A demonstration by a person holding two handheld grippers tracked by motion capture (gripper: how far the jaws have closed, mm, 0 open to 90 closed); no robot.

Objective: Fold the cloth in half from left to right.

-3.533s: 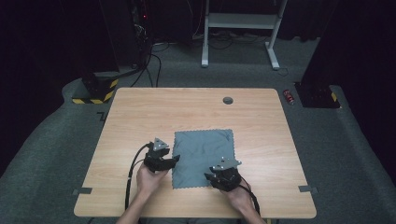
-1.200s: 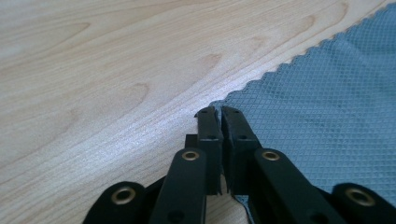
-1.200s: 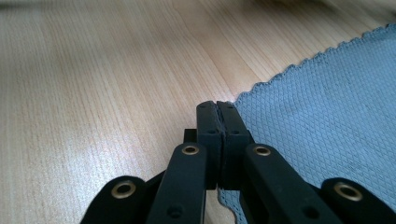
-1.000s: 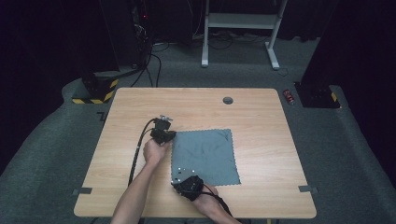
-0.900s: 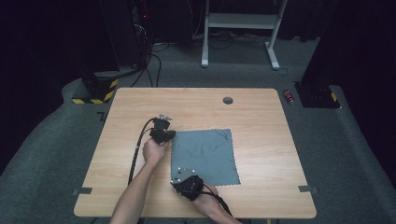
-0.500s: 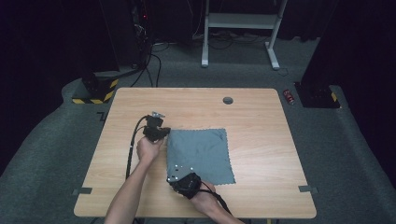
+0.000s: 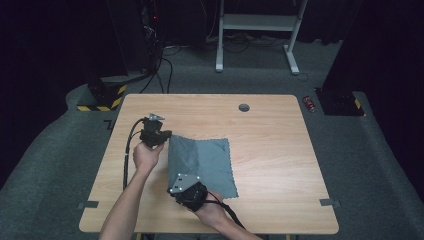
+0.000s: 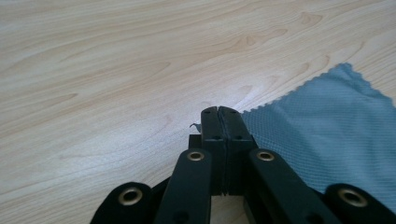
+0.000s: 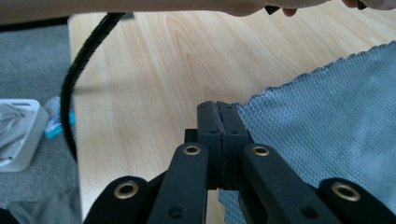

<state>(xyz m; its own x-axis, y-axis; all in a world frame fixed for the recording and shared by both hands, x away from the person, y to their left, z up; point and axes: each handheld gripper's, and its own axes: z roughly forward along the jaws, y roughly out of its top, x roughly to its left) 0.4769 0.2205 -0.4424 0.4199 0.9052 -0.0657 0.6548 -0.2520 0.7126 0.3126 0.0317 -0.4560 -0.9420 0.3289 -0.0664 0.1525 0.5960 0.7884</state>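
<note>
While both grippers (image 7: pixel 159 136) (image 7: pixel 175 192) pinch the cloth (image 7: pixel 205 160), forearms angle inward.

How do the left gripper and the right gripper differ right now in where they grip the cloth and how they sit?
The left gripper pinches the blue-grey cloth at its far left corner; the right gripper pinches the near left corner. The left gripper sits farther up the table, the right gripper close to the near edge. The right gripper's grey plate faces the high view broadly; the left's looks small. Both are shut on the cloth, lifting its left edge.
</note>
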